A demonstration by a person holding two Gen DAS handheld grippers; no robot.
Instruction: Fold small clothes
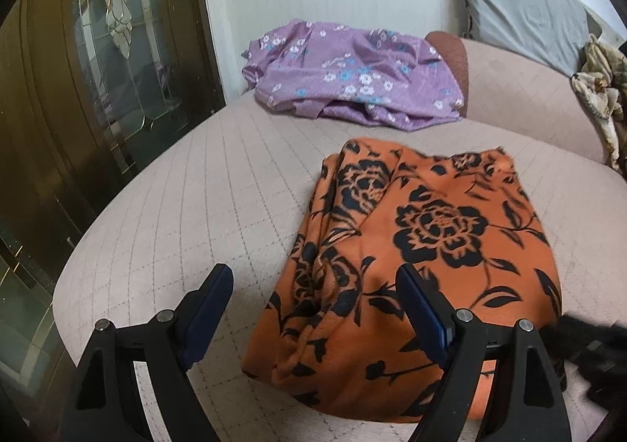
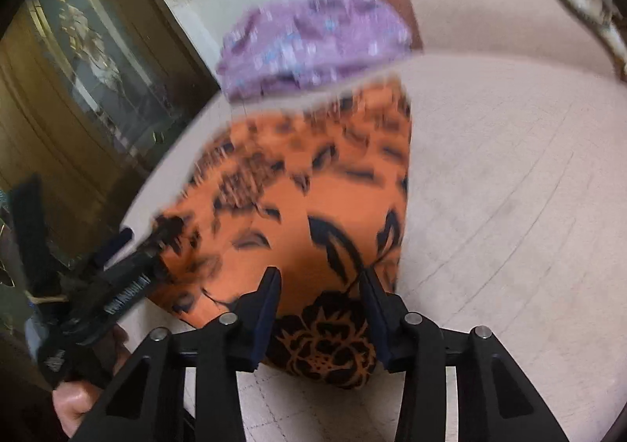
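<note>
The orange floral garment (image 1: 423, 269) is seen lying folded into a thick bundle on the quilted cushion (image 1: 188, 214), directly ahead of both tools. The left gripper (image 1: 313, 308) is held spread wide, with nothing between its pads; the garment's left edge lies just beyond and partly under its right-hand finger. The right gripper (image 2: 321, 308) is held partly apart over the garment's near corner, and no cloth is seen pinched between its pads (the view is blurred, so contact cannot be ruled out). A purple floral garment (image 1: 352, 77) lies crumpled farther ahead, well apart.

The fold is judged nearly complete. The bundle could be disturbed if either finger drags across the top layer, since the loose ridges along its left side would catch easily. A grab at the near corner might take only one layer, and the fold would be pulled open.
</note>
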